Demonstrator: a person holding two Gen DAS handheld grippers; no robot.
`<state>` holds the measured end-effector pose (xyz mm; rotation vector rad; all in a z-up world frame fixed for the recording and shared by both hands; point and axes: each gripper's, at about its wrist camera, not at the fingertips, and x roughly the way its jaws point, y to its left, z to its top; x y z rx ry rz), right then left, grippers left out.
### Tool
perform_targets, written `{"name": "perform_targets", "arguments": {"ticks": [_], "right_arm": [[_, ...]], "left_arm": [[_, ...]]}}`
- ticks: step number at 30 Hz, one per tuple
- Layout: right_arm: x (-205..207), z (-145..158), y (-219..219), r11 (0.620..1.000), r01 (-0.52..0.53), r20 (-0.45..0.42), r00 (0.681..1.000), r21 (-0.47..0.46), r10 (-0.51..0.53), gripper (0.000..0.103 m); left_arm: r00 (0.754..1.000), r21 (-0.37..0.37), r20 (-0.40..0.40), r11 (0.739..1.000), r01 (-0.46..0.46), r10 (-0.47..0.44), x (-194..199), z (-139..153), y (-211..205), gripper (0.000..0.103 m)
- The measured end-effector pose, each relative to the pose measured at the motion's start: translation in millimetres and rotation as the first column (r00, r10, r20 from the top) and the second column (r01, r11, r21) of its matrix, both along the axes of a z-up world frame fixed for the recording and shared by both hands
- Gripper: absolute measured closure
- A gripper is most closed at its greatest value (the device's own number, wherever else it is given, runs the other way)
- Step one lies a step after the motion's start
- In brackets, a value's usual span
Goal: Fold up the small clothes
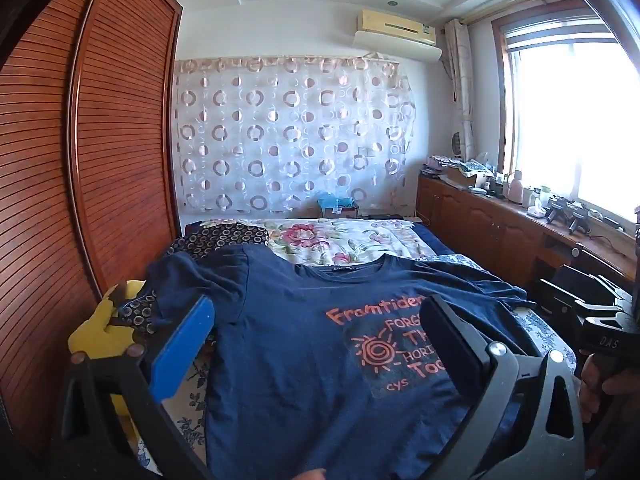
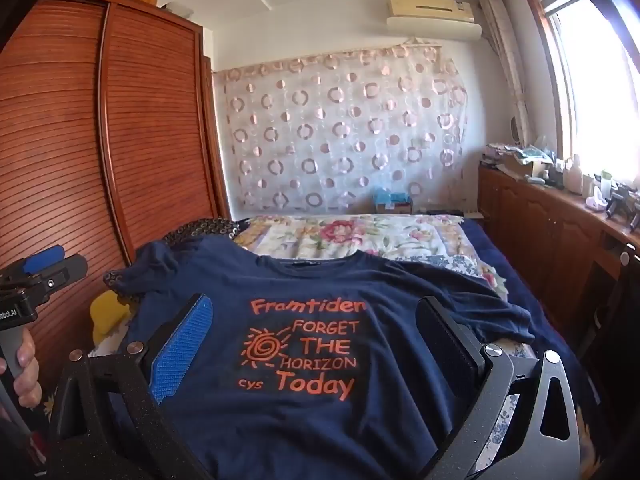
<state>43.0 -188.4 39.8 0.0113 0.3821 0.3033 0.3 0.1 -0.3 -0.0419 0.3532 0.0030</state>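
The navy shirt (image 2: 304,344) lay flat on the bed (image 2: 360,236), spreading ahead of and beneath both claws. Only the right view showed its whole orange print (image 2: 304,348); the left view cut it off but showed a yellow toy (image 1: 100,328) left of the left claw (image 1: 316,336). Both the left claw and the right claw (image 2: 316,340) stood apart, holding nothing.

One navy T-shirt (image 2: 304,280), two grippers (image 1: 316,332) (image 2: 316,336), one bed (image 2: 360,236), one wardrobe (image 2: 120,120).

Left gripper (image 1: 316,344), right gripper (image 2: 314,340): black angular frames, silver round screws, one blue ribbed pad (image 2: 182,348), one black pad each. Bare fingers (image 2: 28,368) on grey handle.
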Motion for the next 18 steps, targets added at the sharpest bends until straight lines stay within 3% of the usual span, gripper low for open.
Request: {"name": "perform_targets", "arguments": {"ticks": [1,18], "right_arm": [[-0.2,0.2,0.1,1.0,0.0,0.002,1.0,0.001,0.0,0.0],[-1.9,0.5,2.1,1.0,0.0,0.012,1.0,0.002,0.0,0.0]], "left_arm": [[1.0,-0.003,0.024,1.0,-0.005,0.005,-1.1,0.1,0.1,0.0],[1.0,-0.001,0.005,1.0,-0.008,0.008,0.6,0.9,-0.5,0.0]]}}
